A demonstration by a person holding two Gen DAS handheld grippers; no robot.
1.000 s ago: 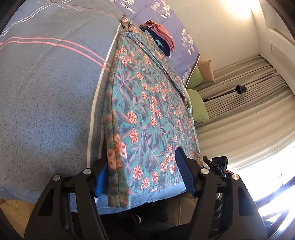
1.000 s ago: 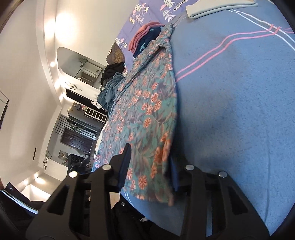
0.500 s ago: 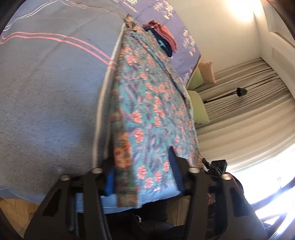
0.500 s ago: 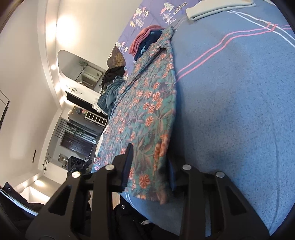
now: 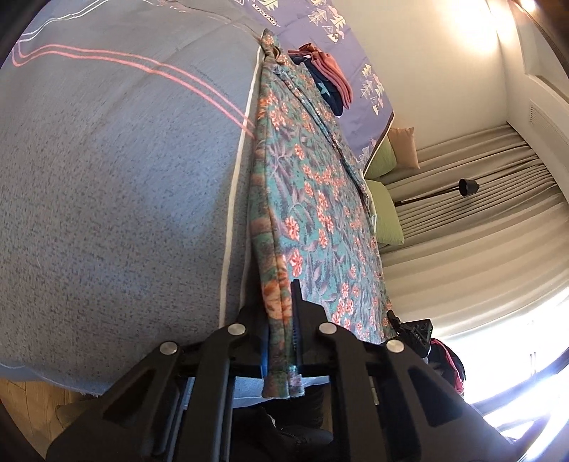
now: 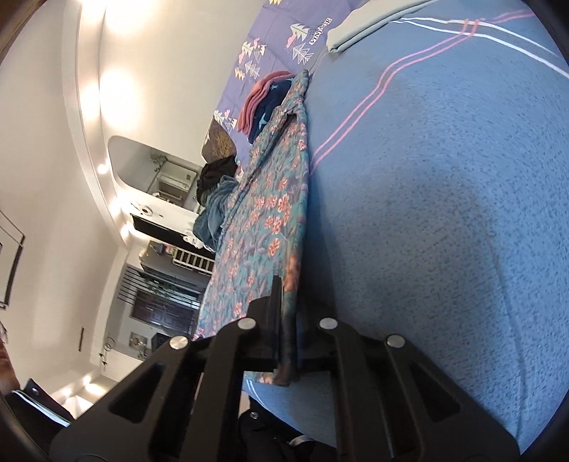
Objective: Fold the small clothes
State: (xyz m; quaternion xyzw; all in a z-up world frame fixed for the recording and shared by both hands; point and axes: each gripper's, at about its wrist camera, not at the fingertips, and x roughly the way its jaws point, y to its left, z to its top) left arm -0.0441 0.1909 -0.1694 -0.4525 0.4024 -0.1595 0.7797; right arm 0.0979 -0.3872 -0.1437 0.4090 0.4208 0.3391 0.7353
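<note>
A teal floral garment [image 5: 313, 213] with orange flowers lies stretched along the blue-grey bed cover [image 5: 106, 177]. My left gripper [image 5: 281, 320] is closing, its pads pressed on the garment's near left hem corner, which hangs out below the fingers. In the right wrist view the same floral garment [image 6: 270, 227] runs away from me, and my right gripper [image 6: 288, 320] is closing with its pads pinching the near right hem corner. Both hem corners are bunched into folds between the fingers.
A folded pile of pink and navy clothes [image 5: 327, 81] sits past the garment's far end on a purple patterned sheet [image 5: 320, 21]. Green cushions [image 5: 384, 213] and curtains lie right. A heap of dark and teal clothes [image 6: 213, 199] lies left; a folded pale cloth [image 6: 370, 25] lies far.
Both grippers went from wide around the garment's near hem corners to pinching them. The hem edges have bunched into narrow folds between the fingers.
</note>
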